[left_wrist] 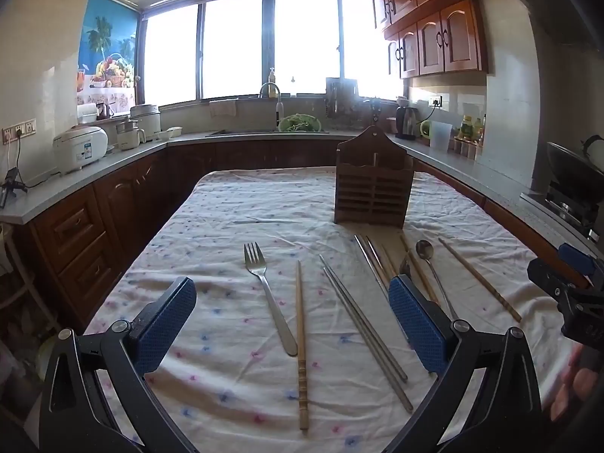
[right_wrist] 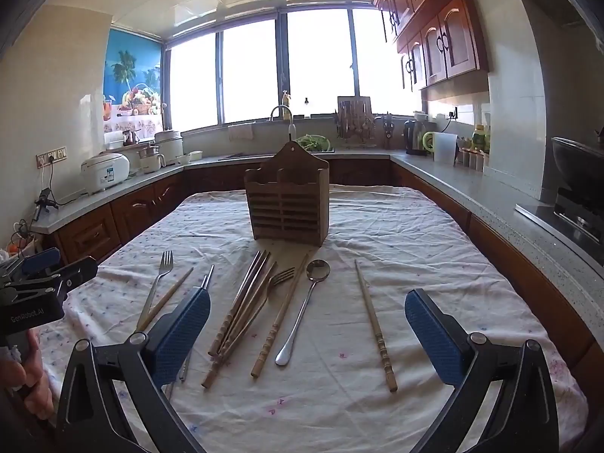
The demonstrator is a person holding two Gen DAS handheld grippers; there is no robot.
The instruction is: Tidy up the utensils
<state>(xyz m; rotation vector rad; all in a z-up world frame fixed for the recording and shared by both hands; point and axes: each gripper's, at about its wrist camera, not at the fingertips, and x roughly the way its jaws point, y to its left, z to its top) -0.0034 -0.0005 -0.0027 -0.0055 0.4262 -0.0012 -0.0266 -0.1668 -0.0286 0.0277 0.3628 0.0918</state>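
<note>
Two claws, our left gripper (left_wrist: 292, 322) and right gripper (right_wrist: 307, 334), hang released above scattered forks, chopsticks (right_wrist: 375, 324) and a spoon (right_wrist: 302, 313) near us; the wooden holder (right_wrist: 287, 204) stands upright farther back on the tablecloth (right_wrist: 396, 234).

One wooden holder (right_wrist: 287, 204) is standing far on the cloth. Nearer, two forks are lying, the left fork (right_wrist: 158, 283) and the middle fork (right_wrist: 277, 277), with one spoon (right_wrist: 302, 309) right of them. Three single wooden chopsticks are lying apart, left (right_wrist: 170, 296), middle (right_wrist: 281, 321) and right (right_wrist: 373, 324). One metal chopstick pair (left_wrist: 362, 321) is lying near left, and the crossed bundle (right_wrist: 241, 302) is overlapping too much to count.
</note>
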